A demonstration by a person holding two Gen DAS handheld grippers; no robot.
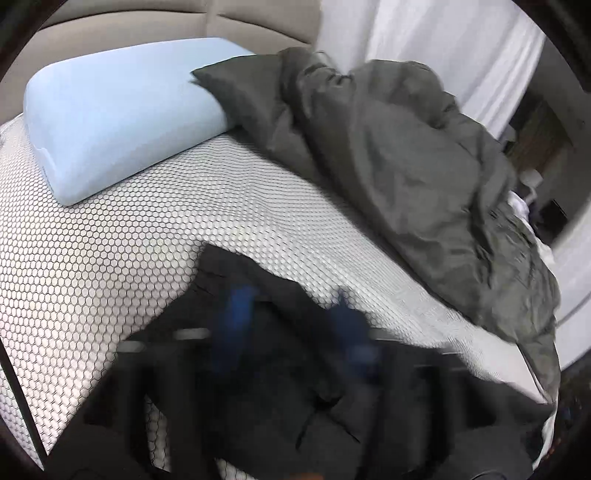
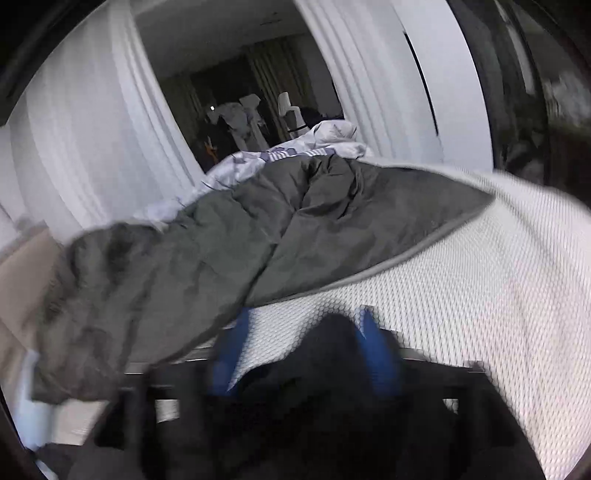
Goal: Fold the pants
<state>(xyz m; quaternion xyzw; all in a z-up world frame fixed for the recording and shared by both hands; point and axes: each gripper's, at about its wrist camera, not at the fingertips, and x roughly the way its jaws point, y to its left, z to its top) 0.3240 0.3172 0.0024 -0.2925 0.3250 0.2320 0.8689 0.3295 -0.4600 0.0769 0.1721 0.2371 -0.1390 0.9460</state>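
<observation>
Dark pants (image 1: pixel 229 266) lie crumpled on the white honeycomb mattress (image 1: pixel 110 258), low in the left wrist view. My left gripper (image 1: pixel 291 317) hovers over them with its blue fingers (image 1: pixel 236 314) spread wide; it is open, and the dark cloth shows between and below them. In the right wrist view a hump of the pants (image 2: pixel 328 347) rises between the spread blue fingers (image 2: pixel 376 350) of my right gripper (image 2: pixel 303 347), also open, with no pad seen pressing the cloth. Both views are blurred.
A light blue pillow (image 1: pixel 122 122) rests at the beige headboard (image 1: pixel 147 26). A rumpled grey duvet (image 1: pixel 406 166) covers the bed's far side, also the duvet (image 2: pixel 258 236) ahead of the right gripper. White curtains (image 2: pixel 92 129) hang behind, with a patterned quilt (image 2: pixel 295 155) beyond.
</observation>
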